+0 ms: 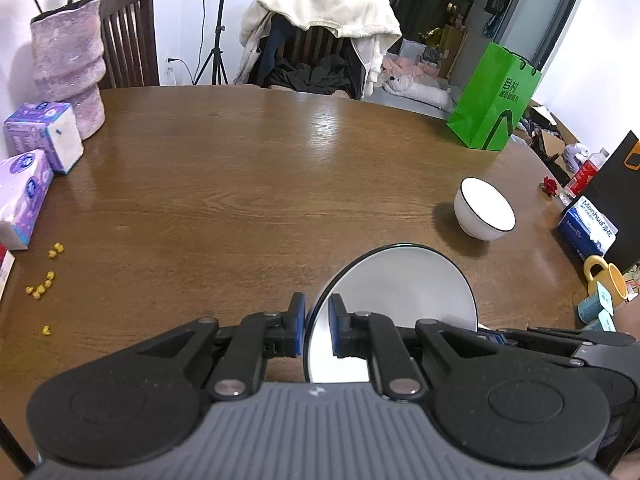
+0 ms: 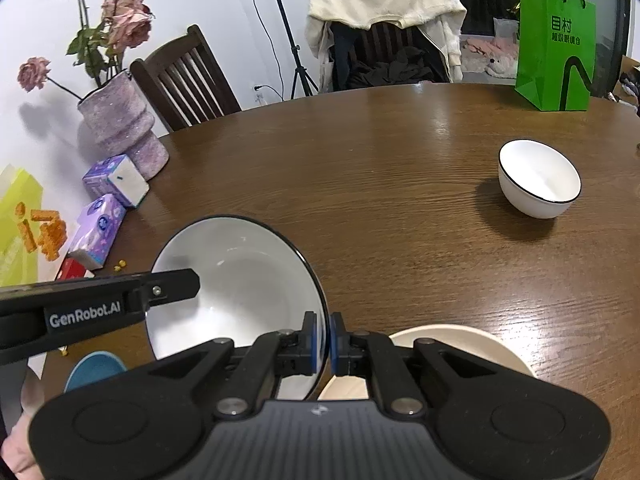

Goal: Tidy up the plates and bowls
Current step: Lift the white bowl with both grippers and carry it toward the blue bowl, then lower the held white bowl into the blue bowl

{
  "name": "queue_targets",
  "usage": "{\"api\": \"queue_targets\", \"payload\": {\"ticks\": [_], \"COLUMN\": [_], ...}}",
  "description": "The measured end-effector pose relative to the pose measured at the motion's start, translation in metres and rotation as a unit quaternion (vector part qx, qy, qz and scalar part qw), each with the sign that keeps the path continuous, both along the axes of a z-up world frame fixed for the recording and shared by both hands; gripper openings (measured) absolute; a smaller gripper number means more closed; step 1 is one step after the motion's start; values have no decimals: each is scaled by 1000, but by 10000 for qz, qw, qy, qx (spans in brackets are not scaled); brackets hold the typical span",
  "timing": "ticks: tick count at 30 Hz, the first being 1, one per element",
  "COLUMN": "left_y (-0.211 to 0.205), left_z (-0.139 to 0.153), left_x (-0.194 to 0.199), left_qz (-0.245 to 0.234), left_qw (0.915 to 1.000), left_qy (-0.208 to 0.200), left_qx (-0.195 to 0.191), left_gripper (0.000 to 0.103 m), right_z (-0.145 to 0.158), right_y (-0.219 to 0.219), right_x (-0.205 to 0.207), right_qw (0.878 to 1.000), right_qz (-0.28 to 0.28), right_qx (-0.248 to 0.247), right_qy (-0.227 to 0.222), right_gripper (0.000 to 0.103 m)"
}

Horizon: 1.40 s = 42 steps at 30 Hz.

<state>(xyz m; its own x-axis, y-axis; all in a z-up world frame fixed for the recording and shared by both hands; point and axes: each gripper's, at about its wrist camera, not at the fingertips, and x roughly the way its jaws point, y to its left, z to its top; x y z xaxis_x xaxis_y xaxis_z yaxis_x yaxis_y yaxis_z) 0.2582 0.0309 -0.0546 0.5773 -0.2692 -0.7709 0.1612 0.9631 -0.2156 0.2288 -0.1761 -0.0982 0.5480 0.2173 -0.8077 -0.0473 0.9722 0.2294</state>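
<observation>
A large white bowl with a black rim [image 1: 400,292] [image 2: 240,288] hangs tilted above the brown table [image 1: 240,184], held from both sides. My left gripper [image 1: 317,325] is shut on its left rim. My right gripper [image 2: 326,344] is shut on its right rim. One left finger [image 2: 172,286] reaches over the bowl's far edge in the right wrist view. A smaller white bowl with a black rim [image 1: 484,210] [image 2: 538,178] stands upright on the table to the right. Below my right gripper lies a cream plate [image 2: 460,344], and a blue dish [image 2: 96,368] shows at lower left.
A green paper bag [image 1: 494,100] stands at the table's far right. On the left are a pink vase [image 1: 68,68] and purple tissue packs [image 1: 44,136], with yellow crumbs [image 1: 42,286] nearby. A yellow mug [image 1: 604,278] and a blue box [image 1: 588,228] sit at the right edge. Chairs stand behind the table.
</observation>
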Motion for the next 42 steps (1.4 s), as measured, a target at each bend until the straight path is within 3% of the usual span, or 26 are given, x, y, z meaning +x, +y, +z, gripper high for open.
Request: {"api": "queue_targets", "payload": {"ticks": [42], "left_y": [95], "left_z": [14], "left_x": [-105], "left_qz": [558], "left_qw": [9981], "left_qy": [-257], "left_qx": [-59], "left_gripper": [12], "right_z": [24], "right_y": [92], "right_x": [-88], "right_qw": [9980], "right_qz": [555], "right_qx": [-55], "right_qy": [-295], "right_gripper": [7]}}
